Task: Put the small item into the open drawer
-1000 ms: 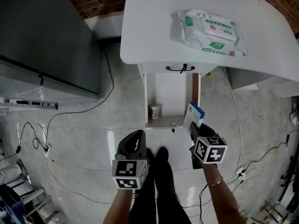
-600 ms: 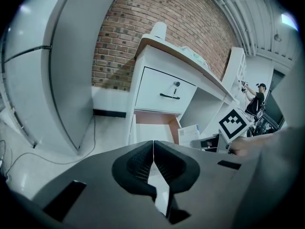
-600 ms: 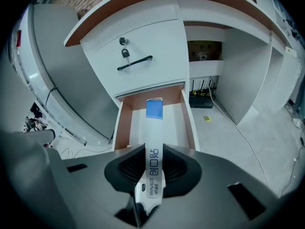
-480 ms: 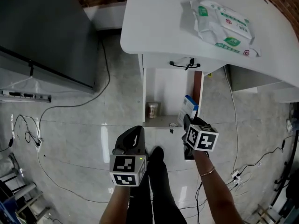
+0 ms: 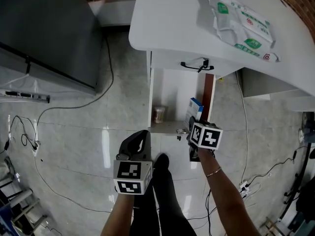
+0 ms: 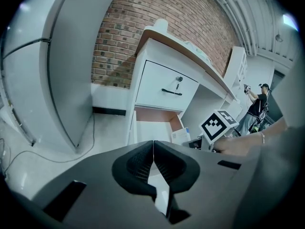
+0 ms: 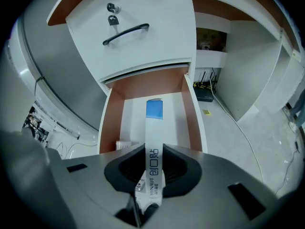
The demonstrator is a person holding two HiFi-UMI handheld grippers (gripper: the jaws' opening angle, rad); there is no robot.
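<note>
A small white box with a blue end [image 5: 194, 111] [image 7: 153, 142] is held upright in my right gripper [image 5: 196, 123] [image 7: 153, 173], whose jaws are shut on its lower half. It hangs over the front right corner of the open drawer [image 5: 175, 90] [image 7: 128, 113], a white tray with brown side walls pulled out under the white desk [image 5: 172, 28]. In the left gripper view the box [image 6: 181, 135] shows beside the right gripper's marker cube. My left gripper [image 5: 140, 142] [image 6: 153, 157] is shut with nothing in it, low over the floor in front of the drawer.
A small ribbed cup [image 5: 160, 115] [image 7: 125, 145] stands in the drawer's front left corner. Above the drawer is a shut one with a black handle [image 5: 194, 64] [image 7: 126, 34]. A wet-wipes pack [image 5: 241, 26] lies on the desk. A grey cabinet [image 5: 44, 33] stands left, cables [image 5: 64, 107] on the floor.
My right gripper has moved forward and left with the box, from in front of the drawer to over its front right corner. The left gripper has hardly moved.
</note>
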